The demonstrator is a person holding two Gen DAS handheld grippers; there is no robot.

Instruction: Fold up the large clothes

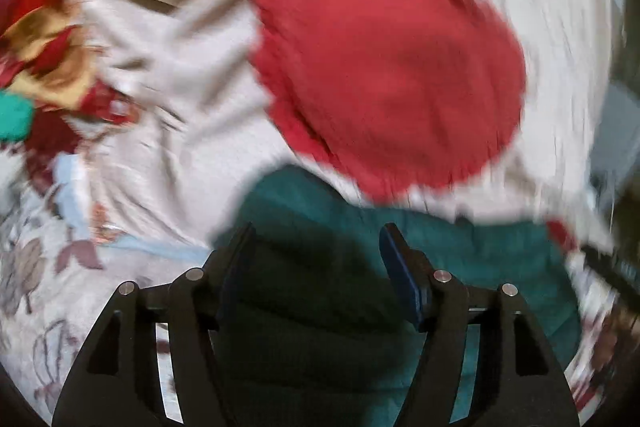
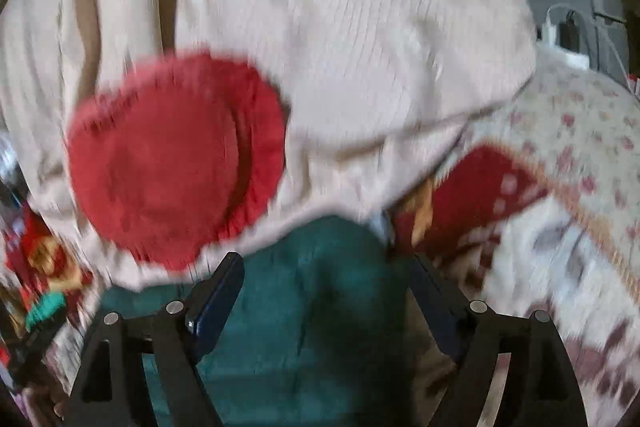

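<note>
With both jaws spread and pinching nothing, my left gripper (image 1: 318, 247) and right gripper (image 2: 326, 277) hover over the teal garment (image 1: 340, 307) beneath the cream sweater (image 1: 180, 99) on the floral bed (image 2: 580, 187); next, I judge, regrasp an edge.

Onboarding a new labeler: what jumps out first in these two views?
A big red round patch on a cream knit garment fills the middle of both views. Below it lies teal fabric, right ahead of each open tool, on a floral bedspread.
</note>
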